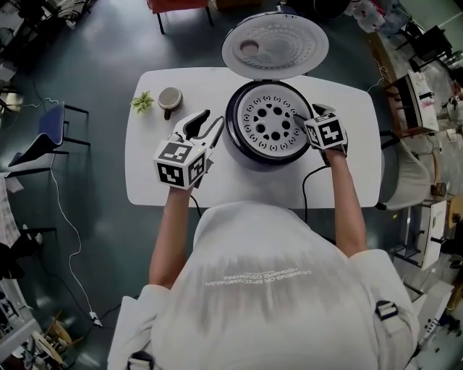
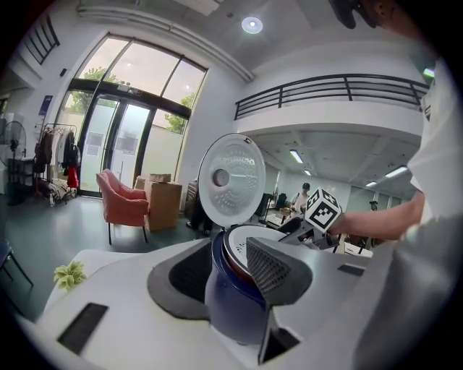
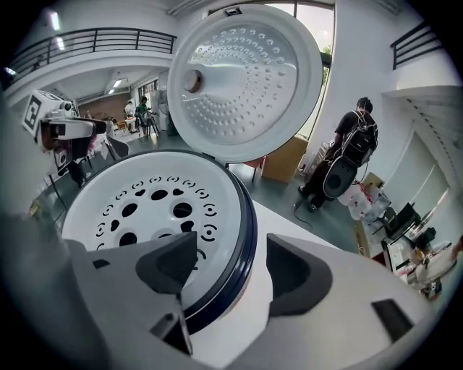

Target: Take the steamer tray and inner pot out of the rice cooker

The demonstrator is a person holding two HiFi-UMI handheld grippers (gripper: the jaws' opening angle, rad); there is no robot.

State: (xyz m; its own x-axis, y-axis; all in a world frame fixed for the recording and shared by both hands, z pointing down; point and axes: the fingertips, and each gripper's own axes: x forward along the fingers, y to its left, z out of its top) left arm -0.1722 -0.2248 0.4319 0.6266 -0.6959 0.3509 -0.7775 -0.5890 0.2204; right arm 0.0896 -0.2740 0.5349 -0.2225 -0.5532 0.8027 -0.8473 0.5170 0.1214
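Note:
The dark blue rice cooker [image 1: 239, 148] stands mid-table with its lid [image 1: 271, 45] swung up behind it. Inside lies the white steamer tray [image 1: 269, 123], pierced with holes; the inner pot is hidden beneath it. My left gripper [image 1: 210, 123] is at the cooker's left side, pointing nearly level. Its jaws are open, and in the left gripper view the cooker's wall [image 2: 231, 303] shows between them. My right gripper [image 1: 298, 117] points down at the right rim. In the right gripper view it [image 3: 231, 246] is open astride the rim [image 3: 242, 231], one pad over the tray [image 3: 145, 209], one outside.
On the white table [image 1: 347, 181], a mug [image 1: 170, 97] and a small green plant [image 1: 142, 102] sit at the back left. The cooker's cord [image 1: 307, 184] runs off the front edge. A red chair [image 1: 181, 9] stands behind the table, and shelves and clutter stand to the right.

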